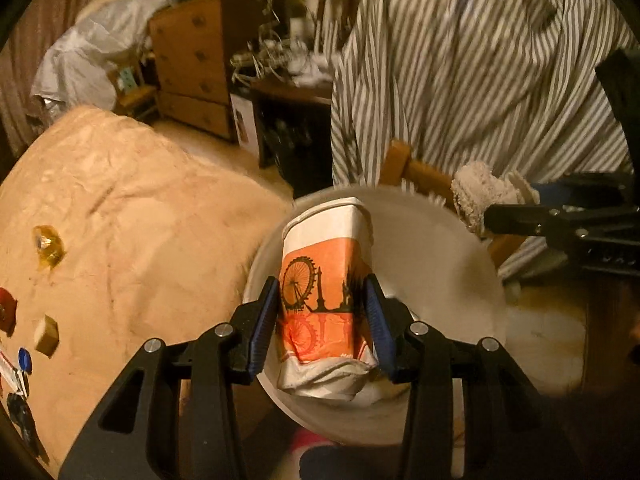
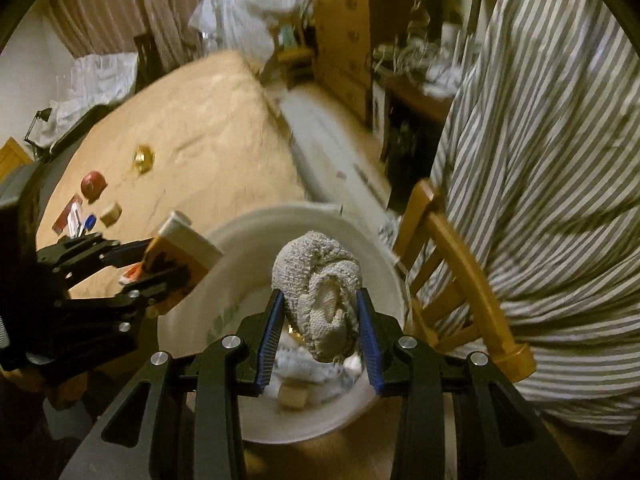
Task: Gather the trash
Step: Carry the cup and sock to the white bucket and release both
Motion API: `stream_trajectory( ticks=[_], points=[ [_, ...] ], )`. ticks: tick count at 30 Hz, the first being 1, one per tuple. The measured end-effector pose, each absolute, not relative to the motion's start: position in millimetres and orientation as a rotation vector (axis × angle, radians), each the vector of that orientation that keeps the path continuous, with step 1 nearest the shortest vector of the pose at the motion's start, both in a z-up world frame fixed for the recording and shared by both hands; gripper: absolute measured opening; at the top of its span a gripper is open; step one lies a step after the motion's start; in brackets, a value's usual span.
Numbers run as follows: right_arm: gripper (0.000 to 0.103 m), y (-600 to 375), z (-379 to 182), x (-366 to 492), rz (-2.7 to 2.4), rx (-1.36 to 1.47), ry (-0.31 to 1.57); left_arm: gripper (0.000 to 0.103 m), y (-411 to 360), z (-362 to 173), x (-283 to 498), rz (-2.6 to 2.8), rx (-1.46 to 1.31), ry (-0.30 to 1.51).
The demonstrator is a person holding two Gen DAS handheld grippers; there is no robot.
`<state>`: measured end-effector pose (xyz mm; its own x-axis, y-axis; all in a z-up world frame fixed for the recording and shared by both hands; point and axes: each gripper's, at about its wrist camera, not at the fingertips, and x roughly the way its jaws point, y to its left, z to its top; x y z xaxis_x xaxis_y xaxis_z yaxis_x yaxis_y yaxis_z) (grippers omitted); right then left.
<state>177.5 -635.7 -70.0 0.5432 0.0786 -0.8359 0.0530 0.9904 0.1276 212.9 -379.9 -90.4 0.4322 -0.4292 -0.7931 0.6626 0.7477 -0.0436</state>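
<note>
left gripper: your left gripper (image 1: pixel 325 322) is clenched on the cup (image 1: pixel 326 304); both blue pads press its sides, and the paper is crumpled and dented between them.
cup: a squashed paper cup, white with an orange band and a black wheel-and-skyline print. you hold it over the open mouth of the bin (image 1: pixel 452 264), its rim pointing away from you. the right view shows it (image 2: pixel 182 254) at the bin's left edge, tilted toward the opening.
right gripper: your right gripper (image 2: pixel 320 330) is clamped on the rag (image 2: pixel 318 300); the pads squeeze its lower half, and the bunched top bulges out above them.
rag: a wadded grey-white knitted cloth, held above the inside of the bin (image 2: pixel 256 232). in the left view it (image 1: pixel 480 196) sits at the bin's far right rim, at the tip of your right gripper (image 1: pixel 490 216).
bin: a round white bucket, open, below both grippers. white crumpled scraps and a small tan block (image 2: pixel 293 396) lie at its bottom.
bed: a tan cover (image 1: pixel 132 216) lies left of the bin. on it, well apart from the bin, are a gold wrapper (image 1: pixel 48 246), a red piece (image 2: pixel 93 185), a tan block (image 1: pixel 46 334) and small blue and white bits near the edge.
chair: a wooden chair (image 2: pixel 452 276) stands just right of the bin, with a striped cloth (image 2: pixel 540 184) draped over it.
background: a wooden dresser (image 1: pixel 192 64) stands across the room; much of the scene is blurred.
</note>
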Motion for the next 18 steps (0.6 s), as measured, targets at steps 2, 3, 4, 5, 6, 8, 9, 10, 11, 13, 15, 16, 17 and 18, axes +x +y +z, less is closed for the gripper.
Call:
stream_trajectory(
  ticks=[2,3,4,5,6,8,9,10,11,13,15,16,17,18],
  points=[
    [0.038,-636.5,-78.3,182.9,0.019,0.145,1.029,0.042,-380.6,-93.7,214.6,-0.692,0.304,0.900],
    [0.038,-638.1,-81.7,186.1,0.026,0.155,1.037,0.042,-379.5,-93.8,214.8,-0.691,0.303,0.899],
    [0.038,-635.5,-82.5,184.0,0.029,0.158,1.038,0.042,-379.4,-93.7,215.0,-0.691,0.304,0.898],
    [0.038,-634.5,-84.6,184.2,0.030,0.159,1.039,0.042,-379.0,-94.0,215.2,-0.689,0.304,0.896],
    [0.038,-634.3,-87.0,185.1,0.033,0.161,1.039,0.042,-377.0,-95.0,215.2,-0.688,0.305,0.894],
    [0.038,-631.8,-90.2,184.9,0.037,0.162,1.039,0.042,-377.6,-95.2,216.1,-0.689,0.307,0.892],
    [0.038,-631.2,-91.3,185.9,0.038,0.162,1.038,0.042,-377.6,-94.9,216.1,-0.689,0.307,0.891],
    [0.038,-630.2,-91.9,185.3,0.039,0.164,1.038,0.042,-377.7,-95.1,216.0,-0.688,0.306,0.891],
    [0.038,-629.8,-93.1,184.3,0.039,0.166,1.037,0.043,-377.5,-95.4,216.1,-0.688,0.305,0.893],
    [0.039,-629.7,-93.6,184.3,0.039,0.167,1.035,0.043,-377.7,-94.3,215.7,-0.684,0.308,0.889],
    [0.045,-630.1,-93.7,184.7,0.042,0.173,1.029,0.053,-377.3,-94.7,216.4,-0.680,0.315,0.888],
    [0.048,-631.3,-92.6,184.0,0.042,0.179,1.024,0.058,-376.7,-94.8,216.5,-0.680,0.315,0.888],
    [0.048,-632.6,-91.7,183.2,0.043,0.185,1.017,0.064,-375.3,-94.4,216.7,-0.674,0.316,0.881],
    [0.049,-633.3,-91.4,183.0,0.043,0.191,1.010,0.065,-373.4,-94.3,217.7,-0.670,0.316,0.877]
  ],
)
